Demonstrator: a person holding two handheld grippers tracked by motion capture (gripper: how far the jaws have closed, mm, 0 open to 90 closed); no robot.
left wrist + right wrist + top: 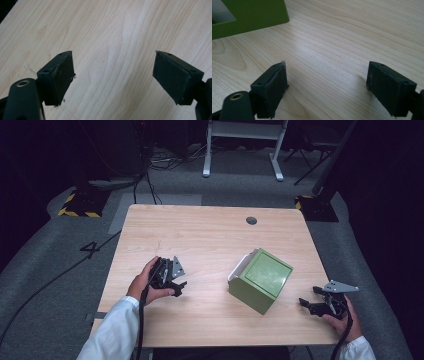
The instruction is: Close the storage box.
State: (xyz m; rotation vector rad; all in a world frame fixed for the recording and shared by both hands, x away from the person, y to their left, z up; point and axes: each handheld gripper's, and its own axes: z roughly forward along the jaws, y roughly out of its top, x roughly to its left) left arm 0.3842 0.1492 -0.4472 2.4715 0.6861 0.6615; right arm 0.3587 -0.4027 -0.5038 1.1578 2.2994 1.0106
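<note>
Green cube-shaped box w/ white inner wall (261, 279) sits on light wood counter (210, 235), approx 4 o'clock of centre. Left claw (176, 282) at 8 o'clock, jaws spread, nothing between. Right claw (311, 301) at 4 o'clock near edge, jaws spread, empty, just beside box.

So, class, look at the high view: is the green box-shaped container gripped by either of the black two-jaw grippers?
No: the green box-shaped container sits alone on the wooden table, with the left gripper and right gripper apart from it, jaws open.
</note>
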